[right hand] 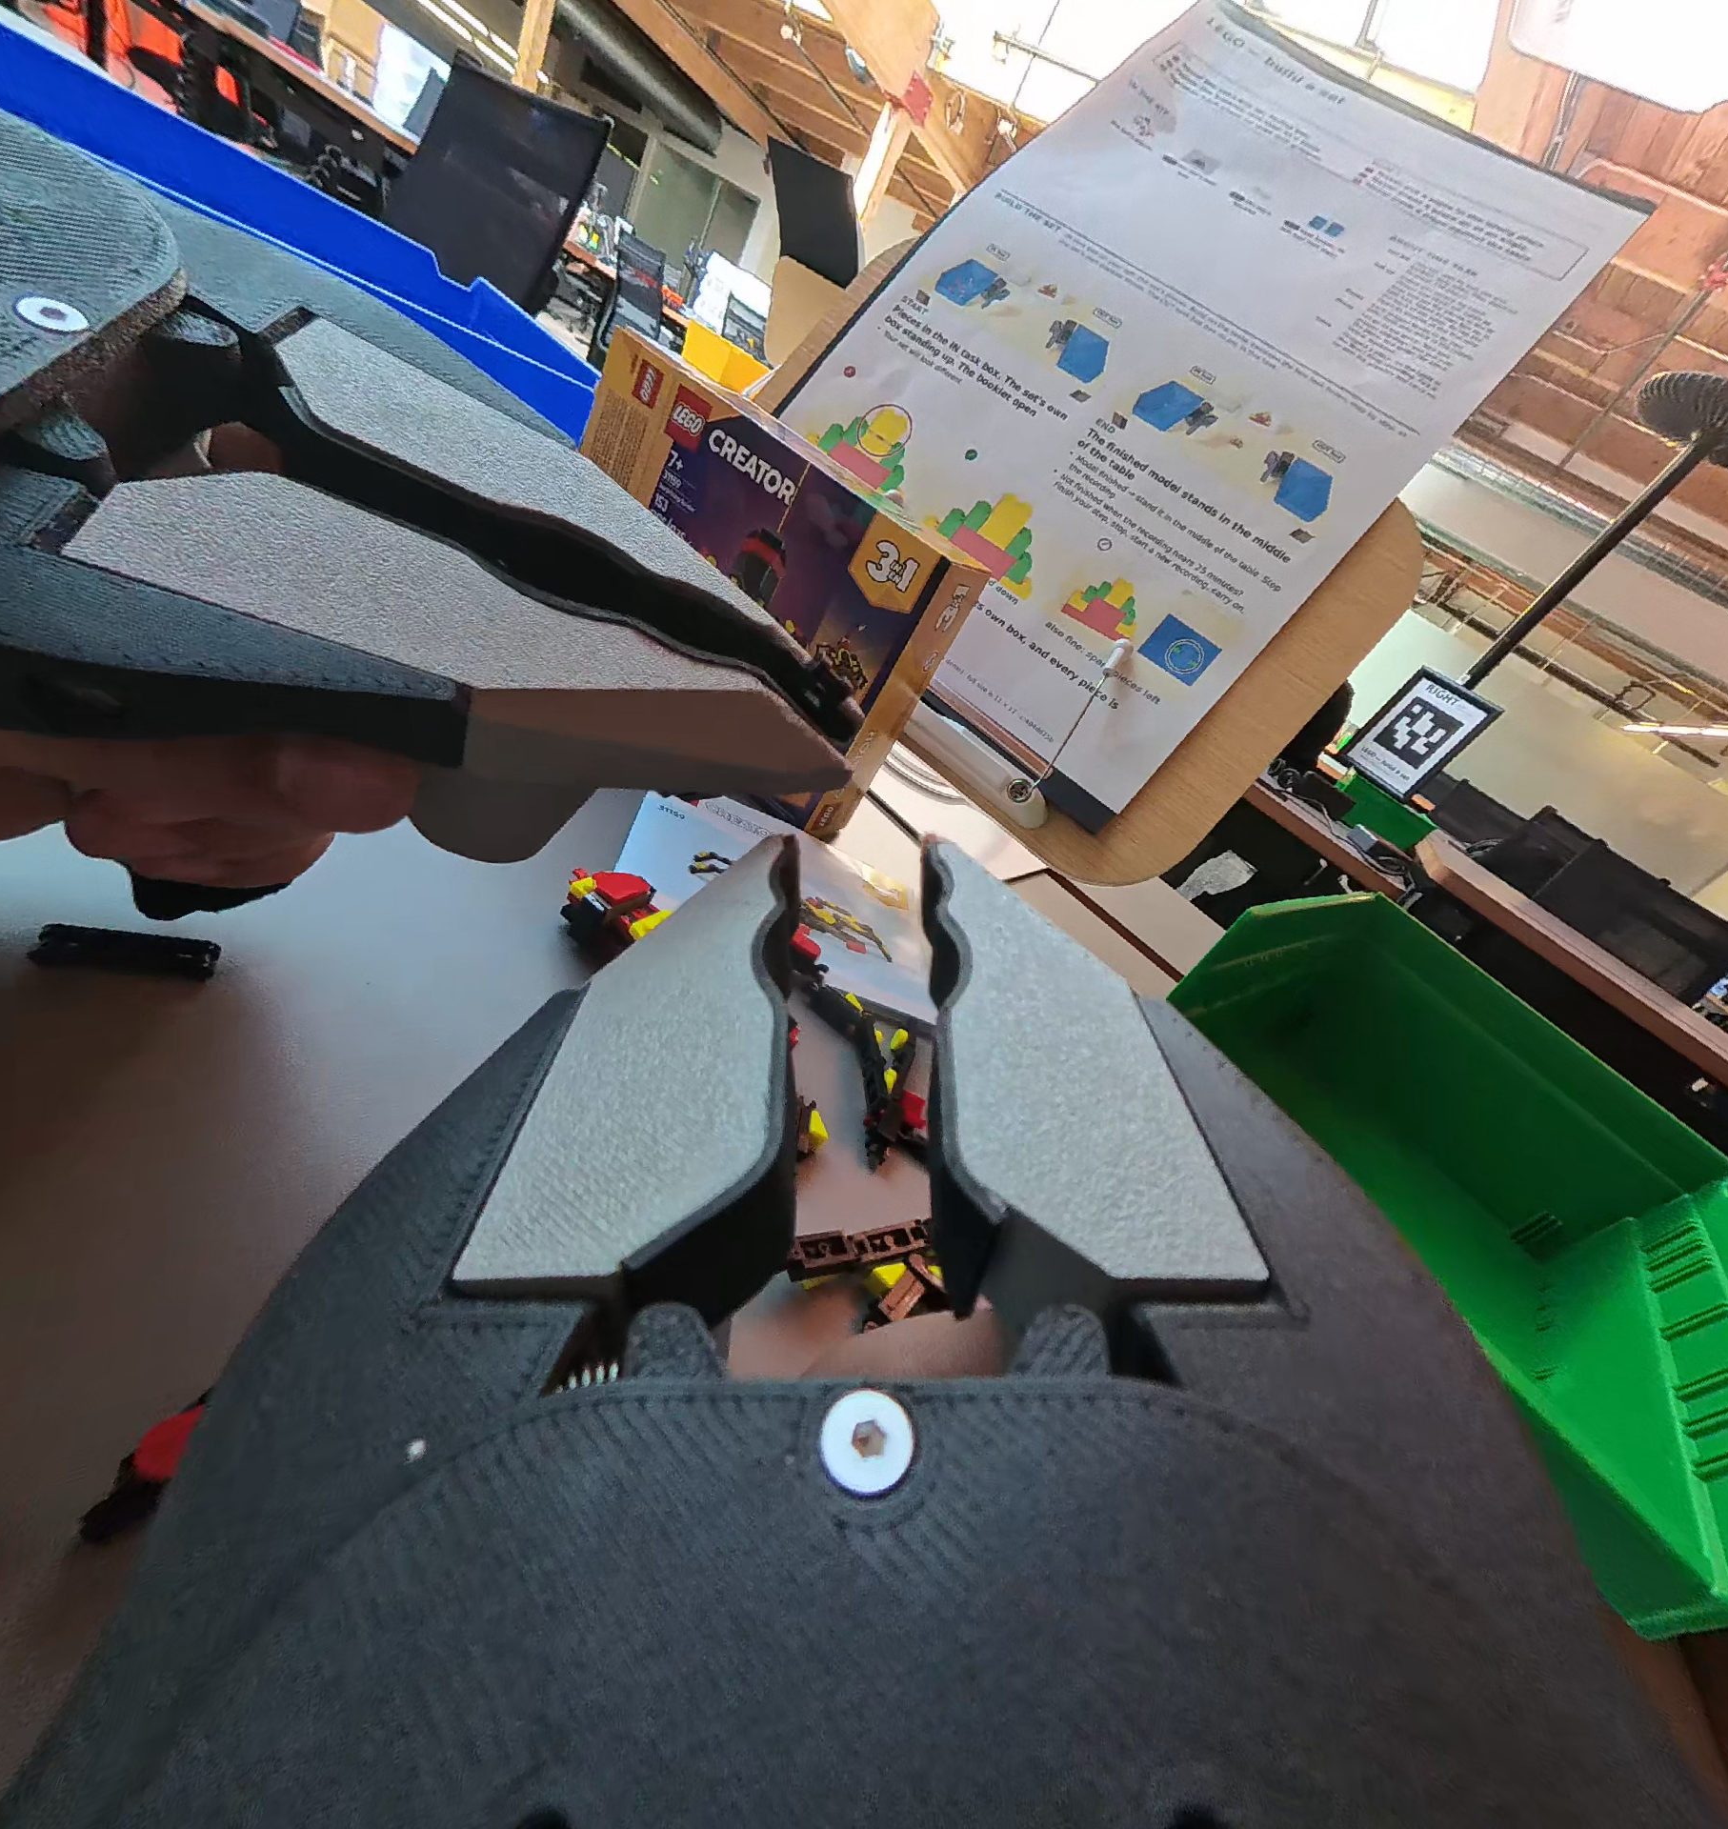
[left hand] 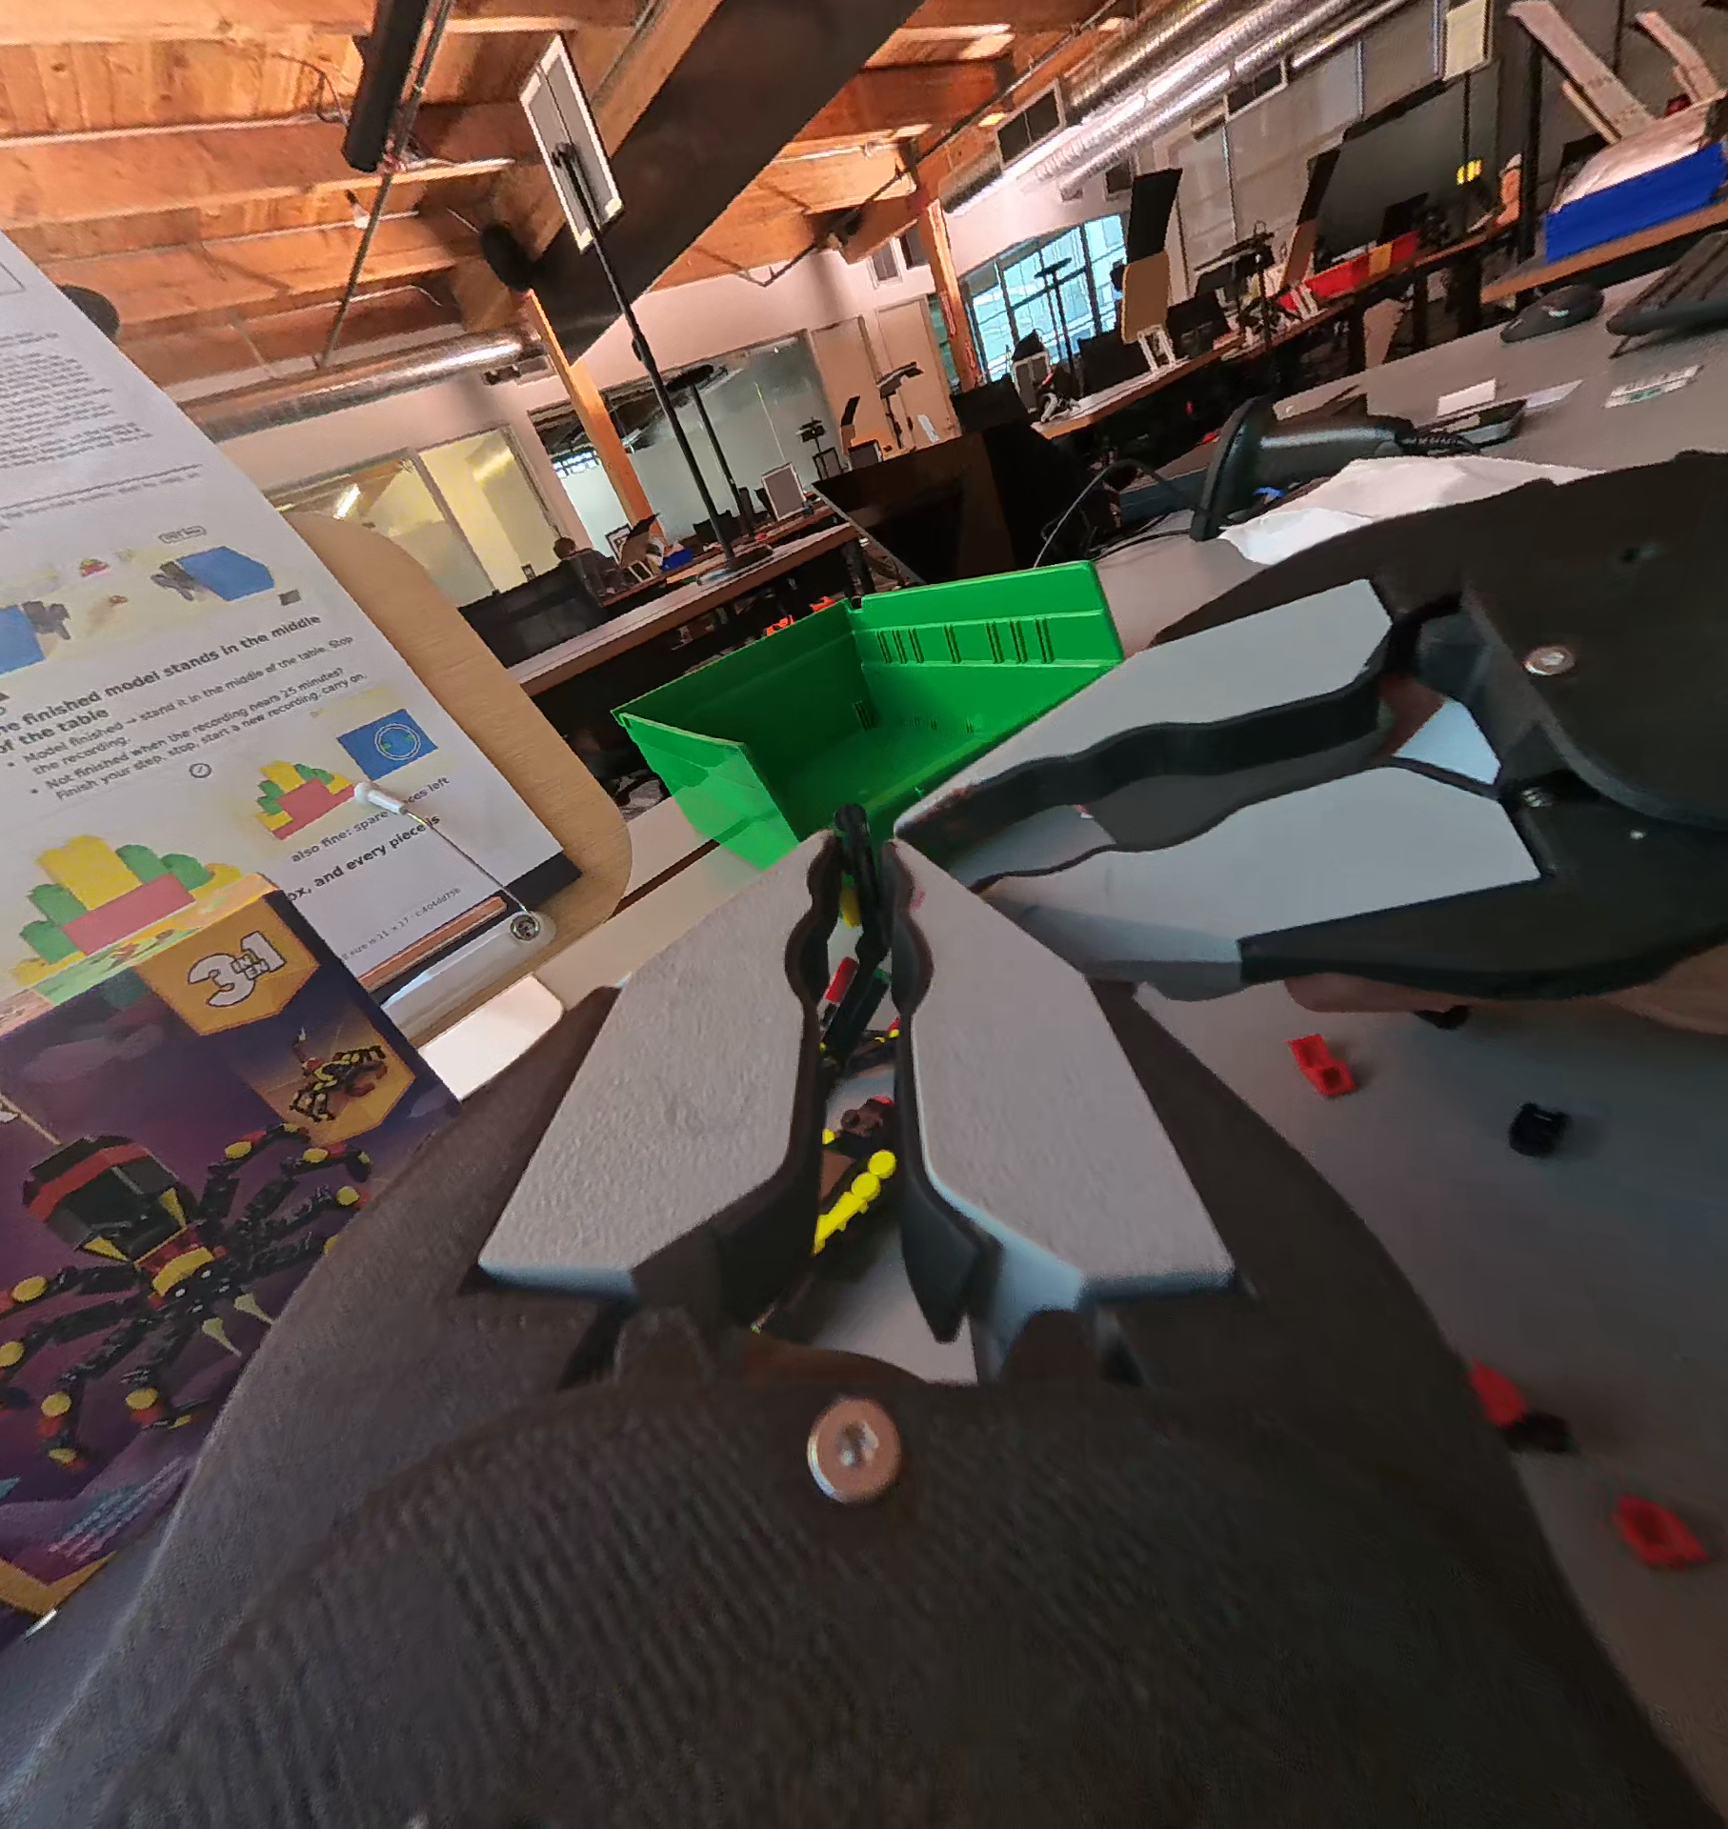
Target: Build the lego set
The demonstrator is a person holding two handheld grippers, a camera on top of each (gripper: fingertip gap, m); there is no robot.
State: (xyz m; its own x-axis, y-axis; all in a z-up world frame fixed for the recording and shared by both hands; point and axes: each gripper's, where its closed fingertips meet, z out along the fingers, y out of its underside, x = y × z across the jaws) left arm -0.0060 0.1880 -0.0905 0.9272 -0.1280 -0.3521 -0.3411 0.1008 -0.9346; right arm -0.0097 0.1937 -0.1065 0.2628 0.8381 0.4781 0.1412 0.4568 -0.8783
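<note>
Black brick piece [left hand: 855, 841], thin and upright, pinched at the tips of the left claw [left hand: 858, 851], both pads pressing on it, above the grey counter [left hand: 1434, 1237]. Right claw [right hand: 858, 859] parted, nothing between its fingers, hanging over an instruction booklet [right hand: 672, 841] and loose black, red and yellow bricks [right hand: 880, 1079]. Just beyond: green bin [left hand: 840, 752], toy-set box [right hand: 811, 534], instruction sheet on a wooden stand [right hand: 1187, 445]. Small red-and-yellow build [right hand: 608, 906] beside the booklet.
</note>
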